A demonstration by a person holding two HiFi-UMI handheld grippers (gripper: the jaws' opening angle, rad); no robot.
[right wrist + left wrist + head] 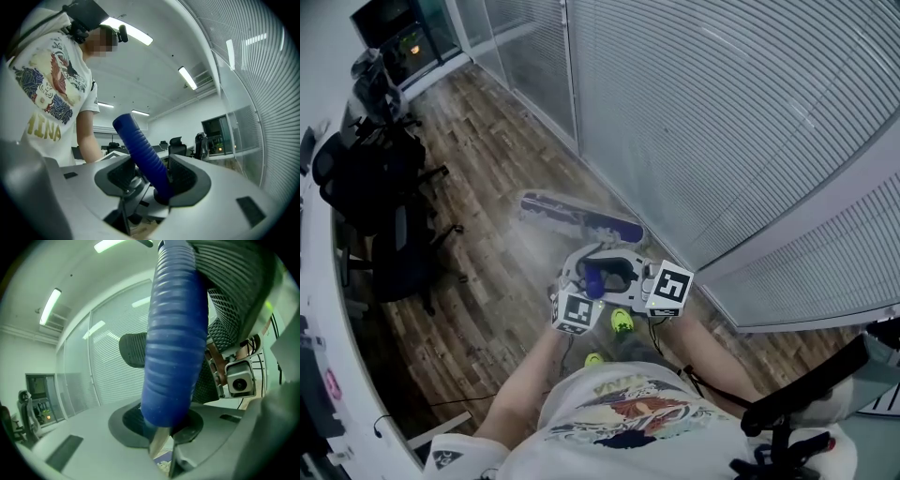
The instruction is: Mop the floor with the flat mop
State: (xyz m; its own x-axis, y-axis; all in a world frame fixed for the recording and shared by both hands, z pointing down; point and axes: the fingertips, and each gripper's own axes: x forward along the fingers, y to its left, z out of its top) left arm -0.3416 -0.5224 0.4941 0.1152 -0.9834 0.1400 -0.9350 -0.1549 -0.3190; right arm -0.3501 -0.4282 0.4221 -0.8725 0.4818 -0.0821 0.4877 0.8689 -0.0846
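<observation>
Handle (176, 333) is clamped by left gripper (161, 430) and right gripper (152, 180), so that the mop head (581, 217) ahead is steered over the floor (487, 281).

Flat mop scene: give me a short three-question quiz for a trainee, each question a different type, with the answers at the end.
1. True or false: the flat purple-and-white mop head lies on a carpet.
2. Multiple choice: what is the left claw clamped on? A) the blue ribbed mop handle; B) a folded cloth; C) nothing.
3. Fill in: the glass wall beside the mop head is covered by white slatted ___.

Key: 1 false, it lies on the brown wooden plank floor. 2 A. 3 blinds.
</observation>
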